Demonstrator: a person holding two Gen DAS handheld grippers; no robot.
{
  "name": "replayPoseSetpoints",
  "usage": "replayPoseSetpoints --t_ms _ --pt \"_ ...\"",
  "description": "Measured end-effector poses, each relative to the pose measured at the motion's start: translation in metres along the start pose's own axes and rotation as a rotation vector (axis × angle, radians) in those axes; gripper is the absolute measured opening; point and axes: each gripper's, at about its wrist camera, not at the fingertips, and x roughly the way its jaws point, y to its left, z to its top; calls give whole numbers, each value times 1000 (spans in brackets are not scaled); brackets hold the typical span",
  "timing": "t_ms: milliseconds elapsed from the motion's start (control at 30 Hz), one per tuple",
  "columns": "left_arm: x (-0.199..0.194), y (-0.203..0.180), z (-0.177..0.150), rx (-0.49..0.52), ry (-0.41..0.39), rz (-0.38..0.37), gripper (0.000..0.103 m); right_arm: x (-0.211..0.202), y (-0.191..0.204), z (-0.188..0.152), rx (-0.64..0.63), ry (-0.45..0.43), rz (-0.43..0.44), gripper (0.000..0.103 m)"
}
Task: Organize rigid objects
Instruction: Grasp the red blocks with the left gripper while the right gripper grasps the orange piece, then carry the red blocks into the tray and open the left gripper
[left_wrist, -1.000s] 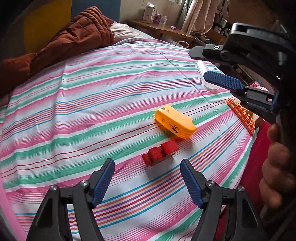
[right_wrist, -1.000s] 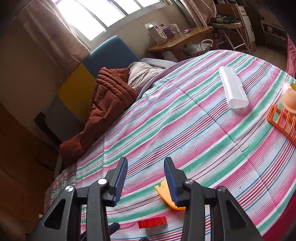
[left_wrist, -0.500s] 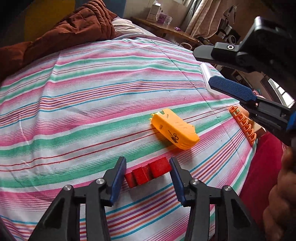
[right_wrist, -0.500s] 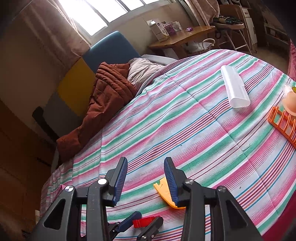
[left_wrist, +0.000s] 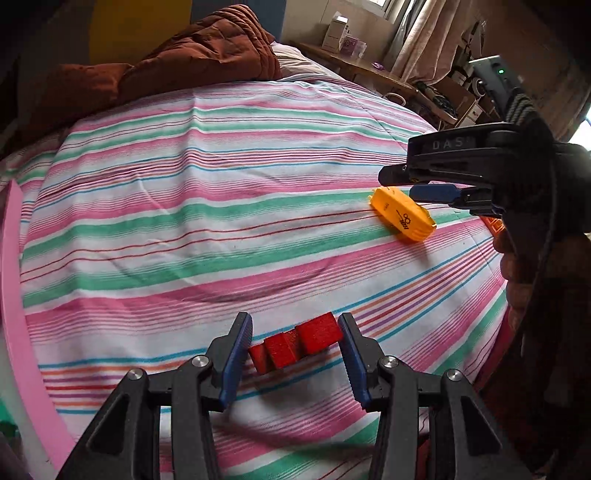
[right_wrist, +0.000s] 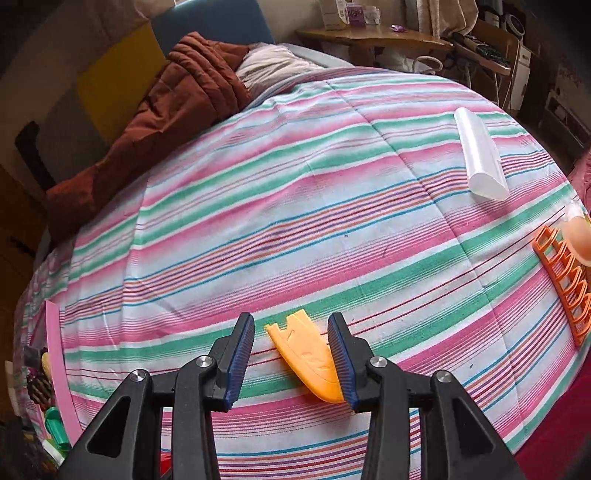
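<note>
My left gripper is shut on a red block toy and holds it just above the striped bedsheet. An orange plastic piece lies on the sheet to the right. In the right wrist view this orange piece sits between the open fingers of my right gripper, close to the right pad, without a grip. The right gripper also shows in the left wrist view, hovering over the orange piece.
A white oblong case lies at the far right of the bed. An orange rack with a pale round object sits at the right edge. A pink bin rim with small items is at the left. A brown blanket lies behind.
My left gripper closed around the red block toy and lifted it back toward the left. My right gripper came down over the orange piece, which now lies between its fingers.
</note>
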Motion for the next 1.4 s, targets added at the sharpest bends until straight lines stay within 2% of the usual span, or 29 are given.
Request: replayPoseSetpoints --t_ms 100,300,400,500,633,767,1033,1233,1400 --pt "-5 3 -8 3 -5 0 48 9 1 -2 -16 41 -31 42" --pt "-27 7 -24 32 -40 11 48 16 8 -6 -69 70 -86 42" --pt "-36 12 -30 27 -55 11 48 20 18 -9 -131 88 -105 26" --pt "-48 18 -33 15 -80 19 48 20 33 -16 -221 81 -124 26" --pt "-71 29 -34 -7 -129 40 48 23 57 -26 -326 119 -24 26" --pt "-95 38 -33 -20 -183 70 48 28 76 -37 -431 129 -36 27" --pt "-131 66 -34 -74 -258 132 48 29 81 -43 -479 116 -66 27" --pt "-144 79 -39 -84 -285 197 48 31 87 -45 -515 101 -89 27" --pt "-151 87 -43 -99 -291 216 48 31 88 -52 -539 90 -102 28"
